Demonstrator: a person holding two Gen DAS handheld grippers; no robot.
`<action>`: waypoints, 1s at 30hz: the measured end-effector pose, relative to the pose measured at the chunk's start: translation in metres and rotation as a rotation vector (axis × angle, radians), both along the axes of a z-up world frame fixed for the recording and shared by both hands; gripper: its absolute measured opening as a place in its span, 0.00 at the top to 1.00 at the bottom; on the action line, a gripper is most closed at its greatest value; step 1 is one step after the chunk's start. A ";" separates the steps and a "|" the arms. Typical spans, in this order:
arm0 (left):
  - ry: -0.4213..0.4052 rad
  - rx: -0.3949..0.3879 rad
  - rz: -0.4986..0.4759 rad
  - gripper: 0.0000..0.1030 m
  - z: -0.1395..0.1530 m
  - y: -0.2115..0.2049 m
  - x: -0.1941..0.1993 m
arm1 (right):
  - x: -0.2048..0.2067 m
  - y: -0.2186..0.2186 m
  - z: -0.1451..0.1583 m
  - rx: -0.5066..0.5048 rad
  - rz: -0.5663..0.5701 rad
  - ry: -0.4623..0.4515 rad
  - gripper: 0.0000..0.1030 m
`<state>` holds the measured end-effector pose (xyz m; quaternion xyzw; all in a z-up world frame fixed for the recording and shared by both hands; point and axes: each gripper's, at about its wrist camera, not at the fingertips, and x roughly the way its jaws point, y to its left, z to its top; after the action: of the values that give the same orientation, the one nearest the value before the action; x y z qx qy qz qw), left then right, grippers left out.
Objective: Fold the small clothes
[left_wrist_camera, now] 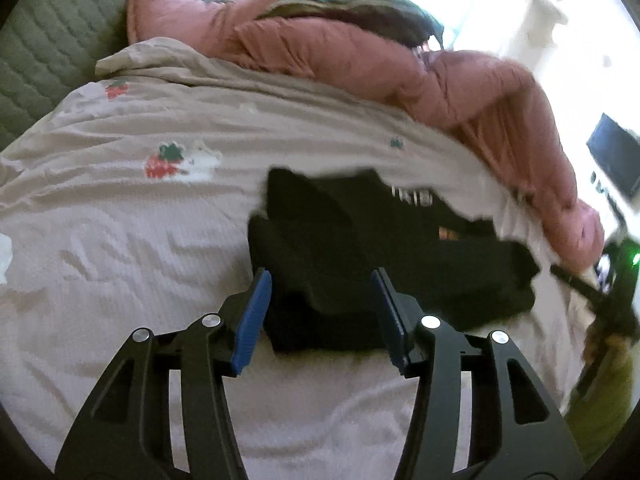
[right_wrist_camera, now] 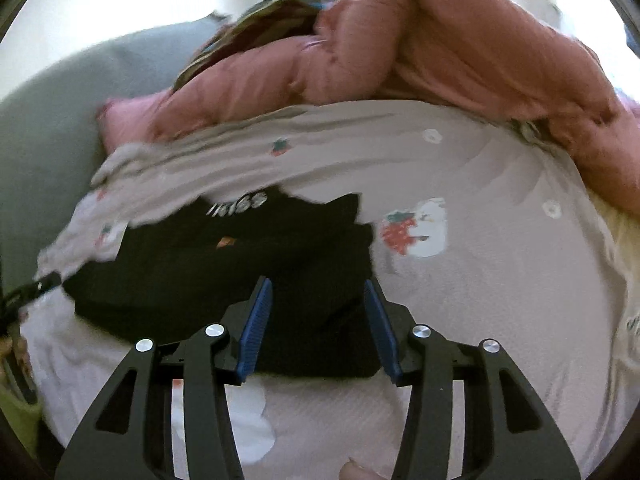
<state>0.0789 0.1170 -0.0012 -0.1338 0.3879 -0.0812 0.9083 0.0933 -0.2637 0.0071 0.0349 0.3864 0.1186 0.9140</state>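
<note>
Left gripper (left_wrist_camera: pixel 322 280): jaws parted about halfway, nothing gripped; blue pads clear of cloth, black garment (left_wrist_camera: pixel 360 248) seen between and beyond them. Right gripper (right_wrist_camera: pixel 318 288): jaws likewise part-open, nothing clamped, same black garment (right_wrist_camera: pixel 240 264) framed between pads. One black garment counted, folded, white lettering visible, laid on beige strawberry-print sheet (left_wrist_camera: pixel 140 240). One pink quilt (left_wrist_camera: pixel 360 52) bunched behind it. One grey quilted headboard (left_wrist_camera: pixel 48 48) noted at far left.
</note>
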 end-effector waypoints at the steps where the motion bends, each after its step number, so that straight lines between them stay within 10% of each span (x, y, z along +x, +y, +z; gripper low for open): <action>1: 0.002 0.017 -0.009 0.58 -0.002 -0.003 -0.003 | -0.003 0.008 -0.003 -0.014 0.031 0.009 0.70; 18: 0.058 0.245 -0.165 0.59 -0.037 -0.063 -0.007 | 0.004 0.070 -0.050 -0.094 0.164 0.101 0.82; 30: 0.011 0.241 -0.135 0.59 -0.027 -0.056 0.000 | 0.036 0.074 -0.051 -0.116 0.151 0.079 0.82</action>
<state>0.0785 0.0609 -0.0278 0.0024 0.4078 -0.0940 0.9082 0.1291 -0.1895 -0.0442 -0.0425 0.4299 0.1632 0.8870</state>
